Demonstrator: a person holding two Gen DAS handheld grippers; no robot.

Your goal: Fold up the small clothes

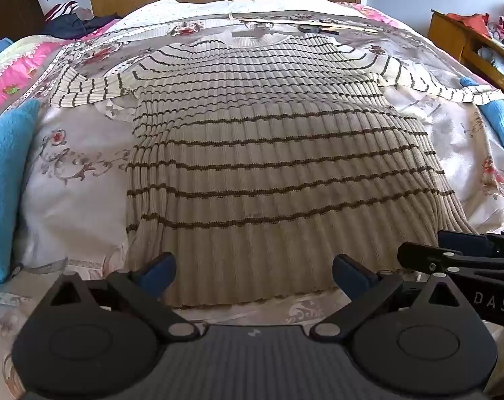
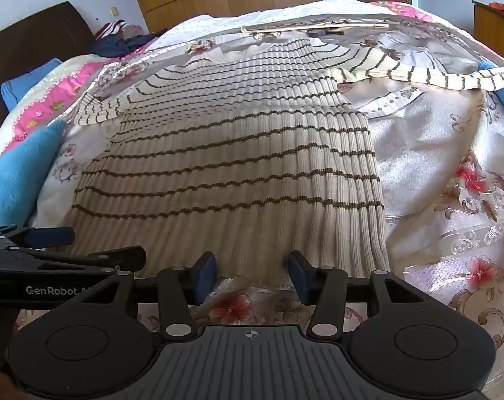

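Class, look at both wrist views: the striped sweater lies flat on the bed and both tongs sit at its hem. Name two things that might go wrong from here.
1. Both the left tongs and right tongs are open over the striped sweater hem; closing might also pinch the floral bedspread beneath.
2. The right sleeve lies stretched far out, so it may drag or bunch during a fold.

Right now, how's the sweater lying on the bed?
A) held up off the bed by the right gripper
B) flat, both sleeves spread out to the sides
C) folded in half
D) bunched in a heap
B: the sweater lies flat on the bed with its sleeves out to each side, and both the left gripper and right gripper are open at its hem.
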